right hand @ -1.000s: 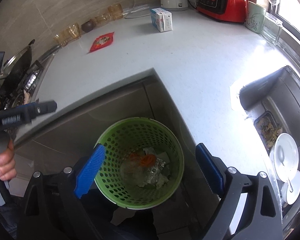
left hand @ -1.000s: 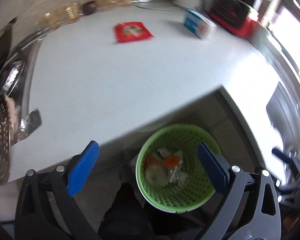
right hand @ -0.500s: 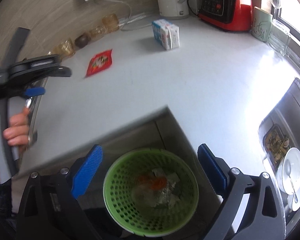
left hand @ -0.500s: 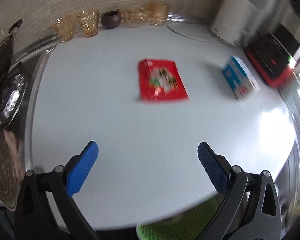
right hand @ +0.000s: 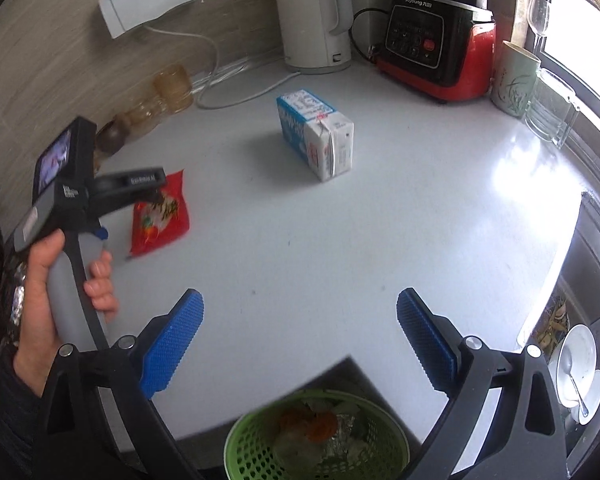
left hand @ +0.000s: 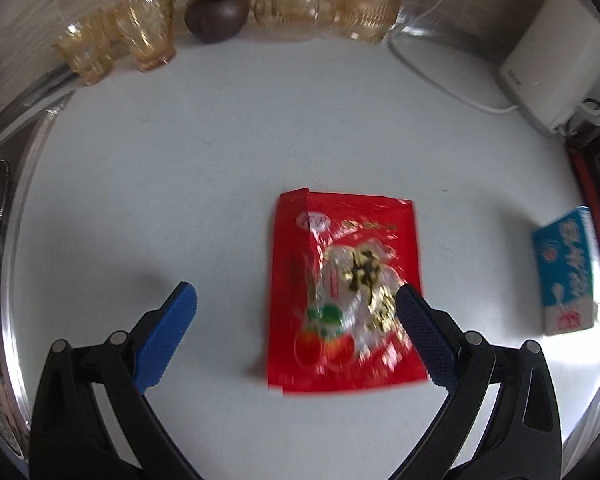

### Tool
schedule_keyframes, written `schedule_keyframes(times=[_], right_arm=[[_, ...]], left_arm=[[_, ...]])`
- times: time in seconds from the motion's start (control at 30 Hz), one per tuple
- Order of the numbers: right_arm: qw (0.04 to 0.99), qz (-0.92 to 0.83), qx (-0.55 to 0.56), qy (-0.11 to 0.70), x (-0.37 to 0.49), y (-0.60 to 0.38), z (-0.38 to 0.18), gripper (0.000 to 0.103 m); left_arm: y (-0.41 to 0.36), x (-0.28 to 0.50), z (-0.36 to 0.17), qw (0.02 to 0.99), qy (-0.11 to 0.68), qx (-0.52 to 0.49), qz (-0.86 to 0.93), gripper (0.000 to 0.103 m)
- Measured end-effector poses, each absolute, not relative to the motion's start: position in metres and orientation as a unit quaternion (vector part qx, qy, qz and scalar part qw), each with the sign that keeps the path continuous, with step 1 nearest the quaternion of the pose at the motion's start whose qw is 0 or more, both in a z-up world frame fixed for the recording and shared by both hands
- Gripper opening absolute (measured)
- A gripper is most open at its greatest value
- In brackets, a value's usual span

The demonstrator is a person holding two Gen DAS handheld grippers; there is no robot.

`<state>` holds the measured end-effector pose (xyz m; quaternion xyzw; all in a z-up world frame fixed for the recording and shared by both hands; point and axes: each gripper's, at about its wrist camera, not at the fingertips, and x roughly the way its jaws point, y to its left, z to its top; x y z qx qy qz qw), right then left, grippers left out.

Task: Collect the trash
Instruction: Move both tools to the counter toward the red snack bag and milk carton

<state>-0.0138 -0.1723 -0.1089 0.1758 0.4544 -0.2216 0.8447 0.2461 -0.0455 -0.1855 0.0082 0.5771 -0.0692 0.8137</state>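
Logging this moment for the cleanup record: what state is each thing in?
left gripper: open, empty, over the wrapper
right gripper: open, empty
red snack wrapper: flat on counter
milk carton: on its side
green basket: holds trash

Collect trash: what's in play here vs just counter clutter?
In play: red snack wrapper, blue-white carton, green bin, left gripper with jaws open.
Clutter: amber glasses, white kettle, red blender, dishes.
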Motion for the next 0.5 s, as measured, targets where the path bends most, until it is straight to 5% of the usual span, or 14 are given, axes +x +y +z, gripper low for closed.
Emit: schedule_keyframes(times=[0.5], right_arm=[[0.849,-0.223,0.151,0.455,0.052,-0.193,-0.106,0.097]], left_arm=[[-0.058,0.259,-0.2,0.823,0.567,0.013,-0.03,0.095]])
